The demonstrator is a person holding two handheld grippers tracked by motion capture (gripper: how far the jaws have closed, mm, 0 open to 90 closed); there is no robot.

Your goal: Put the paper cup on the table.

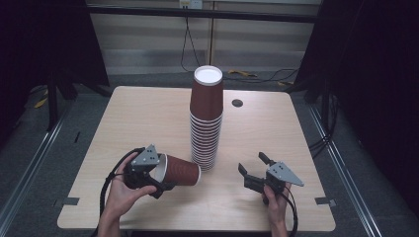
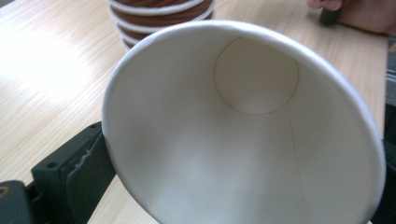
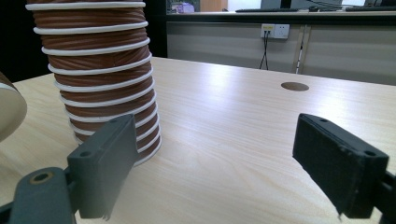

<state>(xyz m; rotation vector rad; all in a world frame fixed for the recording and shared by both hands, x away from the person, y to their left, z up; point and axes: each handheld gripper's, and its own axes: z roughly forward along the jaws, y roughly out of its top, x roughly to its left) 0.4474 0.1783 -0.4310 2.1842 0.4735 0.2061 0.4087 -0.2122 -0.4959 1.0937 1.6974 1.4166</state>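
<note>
Your left claw [image 1: 154,178] grips a single brown paper cup [image 1: 180,171] by the rim; the cup lies on its side, low over the near-left part of the table [image 1: 133,123], with its mouth toward your hand and its base pointing at the stack of cups [image 1: 206,118]. In the left gripper view you look straight into the cup's white inside [image 2: 243,130], with one black jaw pressed against the outside of the rim at lower left; the other jaw is hidden behind the cup wall.

Your right claw [image 1: 255,170] is empty and spread wide, low near the table to the right of the stack and well apart from it. In the right gripper view its two jaws stand far apart with bare wood between them, and the stack's lower rims [image 3: 100,88] rise at upper left.

The stack stands upside down at the middle of the table, tall and upright, its top cup showing its white bottom. By my judgement, one cup is in hand and not yet placed. If you are adding to the stack, you have yet to turn the cup mouth-down, lift it above the top and seat it. No other loose cups show on the table.
</note>
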